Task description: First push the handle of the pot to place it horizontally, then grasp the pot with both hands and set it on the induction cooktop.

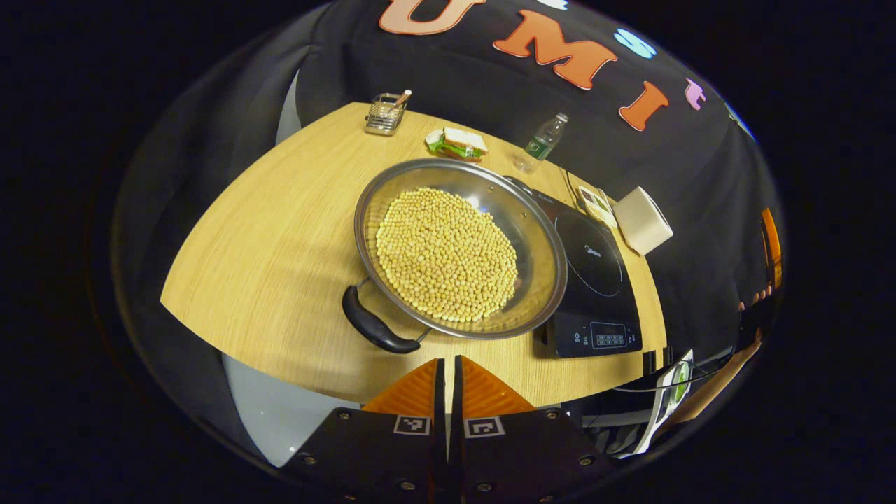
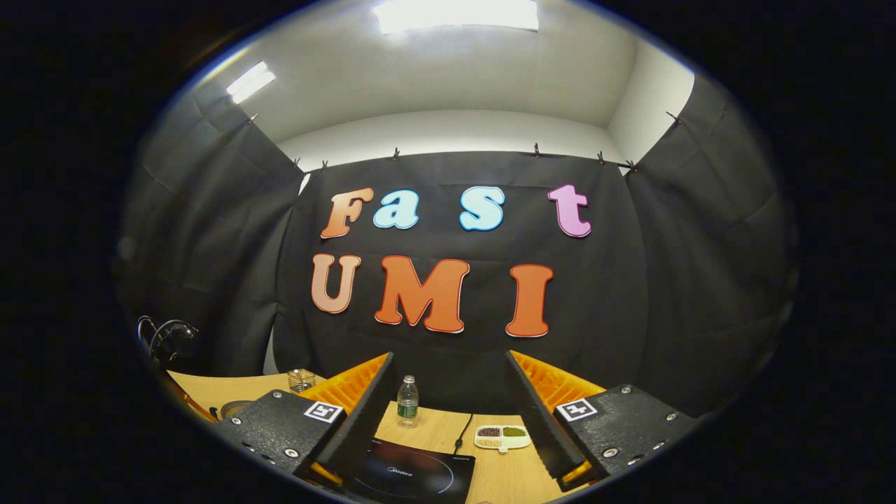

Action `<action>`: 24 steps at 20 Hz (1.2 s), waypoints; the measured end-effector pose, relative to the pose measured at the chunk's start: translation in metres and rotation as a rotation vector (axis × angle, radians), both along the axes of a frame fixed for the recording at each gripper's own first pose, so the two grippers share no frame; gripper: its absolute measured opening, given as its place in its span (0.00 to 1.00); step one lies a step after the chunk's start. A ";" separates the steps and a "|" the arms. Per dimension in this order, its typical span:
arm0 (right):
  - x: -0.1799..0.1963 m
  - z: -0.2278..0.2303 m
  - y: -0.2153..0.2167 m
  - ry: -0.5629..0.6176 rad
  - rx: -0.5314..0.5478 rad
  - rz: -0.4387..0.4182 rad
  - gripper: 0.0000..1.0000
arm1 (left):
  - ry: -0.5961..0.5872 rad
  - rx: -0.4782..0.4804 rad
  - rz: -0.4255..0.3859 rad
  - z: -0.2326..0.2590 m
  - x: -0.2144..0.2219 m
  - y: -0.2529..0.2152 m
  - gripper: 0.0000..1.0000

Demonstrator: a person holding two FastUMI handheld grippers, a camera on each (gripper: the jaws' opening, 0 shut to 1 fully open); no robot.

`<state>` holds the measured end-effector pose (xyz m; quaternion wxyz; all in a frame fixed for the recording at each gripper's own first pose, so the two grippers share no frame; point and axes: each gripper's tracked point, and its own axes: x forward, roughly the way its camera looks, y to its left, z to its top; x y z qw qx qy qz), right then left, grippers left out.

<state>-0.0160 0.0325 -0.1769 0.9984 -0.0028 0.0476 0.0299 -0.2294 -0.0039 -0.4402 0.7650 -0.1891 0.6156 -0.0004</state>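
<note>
Left tool [image 1: 449, 371]: clenched, empty, above surface [image 1: 280, 245] edge. Pot [image 1: 458, 248] of beans ahead, black handle [image 1: 374, 323] nearest, far side overlapping cooktop [image 1: 595, 280]. Right tool [image 2: 448, 413]: released, empty, raised; cooktop [image 2: 413, 479] below.

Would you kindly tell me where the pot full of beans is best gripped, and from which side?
Probably by its two side handles. The near black handle juts from the pot rim toward the table's near edge, an easy reach for the left gripper coming straight in. The opposite handle sits at the far rim by the induction cooktop, suiting the right gripper. The beans make the bare rim a poor hold.
</note>
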 end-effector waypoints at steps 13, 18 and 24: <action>-0.020 -0.028 0.041 0.042 -0.054 0.064 0.95 | 0.146 -0.085 0.255 -0.039 0.004 0.002 0.03; -0.024 -0.040 0.045 0.071 -0.056 0.074 0.95 | 0.160 -0.101 0.327 -0.039 0.010 0.019 0.02; -0.025 -0.055 0.053 0.102 -0.026 0.088 0.95 | 0.158 -0.048 0.335 -0.044 0.018 0.047 0.02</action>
